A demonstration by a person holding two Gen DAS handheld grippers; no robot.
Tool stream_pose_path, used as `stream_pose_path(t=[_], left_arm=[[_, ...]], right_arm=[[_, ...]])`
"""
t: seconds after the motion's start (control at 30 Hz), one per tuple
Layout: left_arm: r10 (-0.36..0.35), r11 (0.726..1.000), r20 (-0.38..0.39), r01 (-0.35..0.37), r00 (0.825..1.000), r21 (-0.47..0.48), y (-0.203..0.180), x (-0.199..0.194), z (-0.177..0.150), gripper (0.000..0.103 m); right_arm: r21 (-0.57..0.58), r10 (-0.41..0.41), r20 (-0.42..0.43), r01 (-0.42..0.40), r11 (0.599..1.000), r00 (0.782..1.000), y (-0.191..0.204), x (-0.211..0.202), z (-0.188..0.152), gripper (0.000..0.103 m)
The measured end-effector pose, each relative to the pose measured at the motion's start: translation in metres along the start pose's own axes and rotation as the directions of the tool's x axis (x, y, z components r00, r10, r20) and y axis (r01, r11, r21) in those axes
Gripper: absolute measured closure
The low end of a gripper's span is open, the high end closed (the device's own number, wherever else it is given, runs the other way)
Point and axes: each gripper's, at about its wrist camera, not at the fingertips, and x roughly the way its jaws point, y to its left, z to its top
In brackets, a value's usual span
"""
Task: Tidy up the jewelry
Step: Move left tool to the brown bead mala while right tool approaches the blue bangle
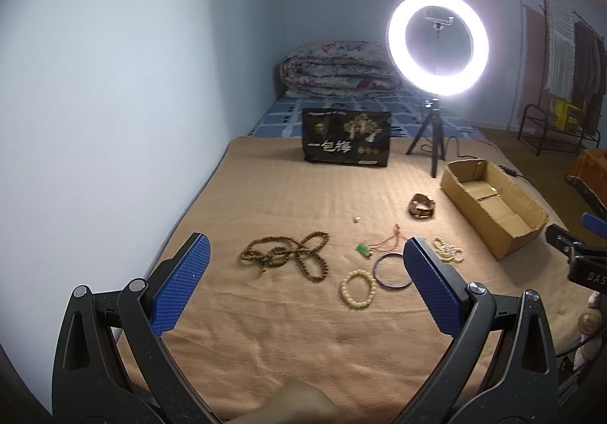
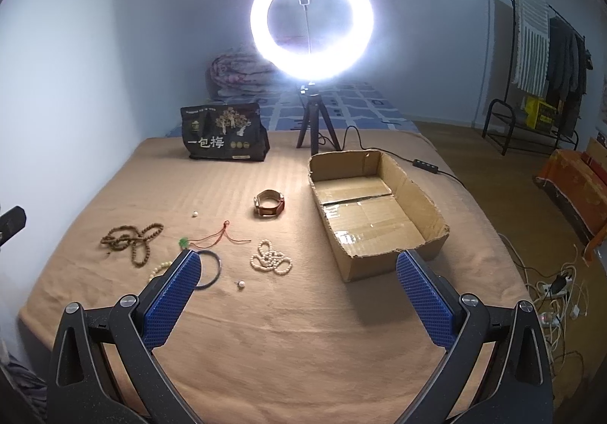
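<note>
While nothing's picked up yet, both grippers hang wide apart over the bed.
Cream pearl-bead strand (image 2: 271,258) lies ahead-left of the right gripper (image 2: 299,295), nearer than the left gripper (image 1: 307,283); empty cardboard box (image 2: 413,196) ahead-right.

We are seeing the dark bangle (image 2: 212,268) partly hiding behind the right gripper's finger (image 2: 172,304). The cream bead bracelet (image 2: 158,269) beside it is showing only an arc.
</note>
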Motion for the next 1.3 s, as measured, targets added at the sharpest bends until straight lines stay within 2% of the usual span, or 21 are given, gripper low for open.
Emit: stream_pose_path(t=[0.17, 0.33, 0.47, 0.6, 0.73, 0.8, 0.93, 1.13, 1.3], left_arm=[[0.028, 0.999, -0.04, -0.029, 0.999, -0.018, 0.019, 0.014, 0.002, 0.0], [0.059, 0.998, -0.058, -0.059, 0.997, 0.008, 0.038, 0.027, 0.013, 0.0], [0.028, 0.999, -0.11, -0.03, 0.994, -0.021, 0.06, 0.051, 0.027, 0.0], [-0.051, 0.996, -0.196, 0.036, 0.979, -0.081, 0.082, 0.088, 0.036, 0.0], [-0.066, 0.997, -0.248, 0.052, 0.967, -0.064, 0.084, 0.122, 0.035, 0.0], [-0.072, 0.996, -0.283, 0.055, 0.956, -0.067, 0.085, 0.142, 0.031, 0.0], [-0.14, 0.986, -0.376, 0.095, 0.916, -0.137, 0.093, 0.184, 0.019, 0.0], [-0.169, 0.969, -0.453, 0.065, 0.875, -0.238, 0.114, 0.23, 0.003, 0.0], [-0.162, 0.971, -0.5, 0.046, 0.851, -0.236, 0.117, 0.261, -0.007, 0.0]], right_arm=[[-0.021, 0.013, -0.009, -0.013, 1.0, 1.0, 0.009, 0.006, 0.003, 0.001], [-0.063, 0.025, -0.026, -0.027, 0.998, 0.999, 0.02, 0.015, 0.003, 0.001], [-0.086, 0.049, -0.057, -0.054, 0.995, 0.997, 0.026, 0.028, 0.005, 0.001], [-0.138, 0.042, -0.072, -0.052, 0.989, 0.997, 0.033, 0.043, 0.009, 0.0], [-0.196, 0.071, -0.107, -0.091, 0.976, 0.992, 0.045, 0.059, 0.01, 0.001], [-0.228, 0.071, -0.118, -0.097, 0.969, 0.99, 0.051, 0.065, 0.01, 0.0], [-0.293, 0.073, -0.148, -0.114, 0.949, 0.986, 0.065, 0.082, 0.006, 0.001], [-0.207, 0.118, -0.24, -0.17, 0.963, 0.964, 0.064, 0.113, 0.0, 0.001], [-0.226, 0.123, -0.264, -0.185, 0.956, 0.957, 0.073, 0.133, -0.001, 0.001]])
